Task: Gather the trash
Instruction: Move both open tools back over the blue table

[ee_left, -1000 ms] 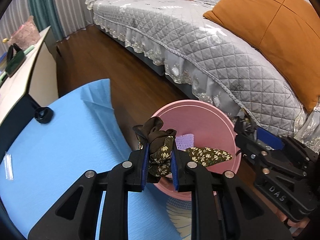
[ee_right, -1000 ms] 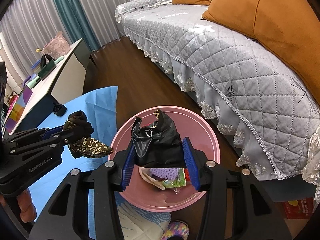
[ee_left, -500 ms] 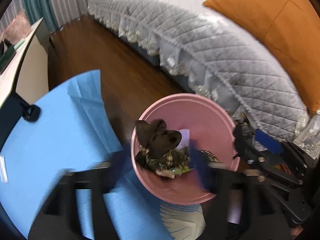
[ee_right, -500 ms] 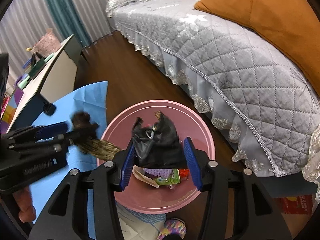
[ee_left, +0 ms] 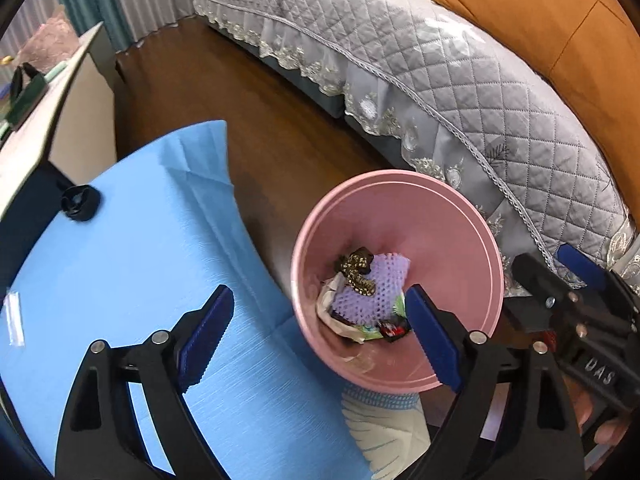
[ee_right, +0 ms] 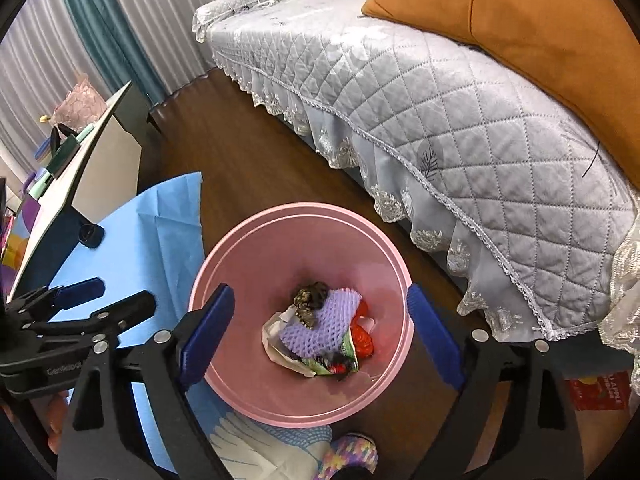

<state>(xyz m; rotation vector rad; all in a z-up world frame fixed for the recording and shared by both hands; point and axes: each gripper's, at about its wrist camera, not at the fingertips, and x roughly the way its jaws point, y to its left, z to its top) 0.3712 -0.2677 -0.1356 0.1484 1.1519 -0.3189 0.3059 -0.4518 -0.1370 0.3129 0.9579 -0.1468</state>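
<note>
A pink bin [ee_left: 460,240] [ee_right: 280,240] stands on the wood floor between the blue-covered table and the sofa. Inside lie a dark floral scrap [ee_left: 357,271] [ee_right: 309,299], a purple foam net [ee_left: 372,292] [ee_right: 320,326], white paper, a small black piece and red wrappers. My left gripper [ee_left: 320,332] is open and empty above the bin's near rim; it also shows in the right wrist view [ee_right: 106,294]. My right gripper [ee_right: 318,334] is open and empty over the bin; it also shows in the left wrist view [ee_left: 552,268].
A blue cloth covers the table [ee_left: 120,280] with a black cap [ee_left: 80,202] and a clear wrapper [ee_left: 14,318] on it. A grey quilted sofa [ee_right: 440,100] with orange cushions stands behind. A white desk [ee_right: 88,152] stands far left. A patterned cloth [ee_right: 260,444] lies under the bin.
Both grippers opened. The floral scrap dropped from the left gripper and the black bag from the right gripper into the pink bin.
</note>
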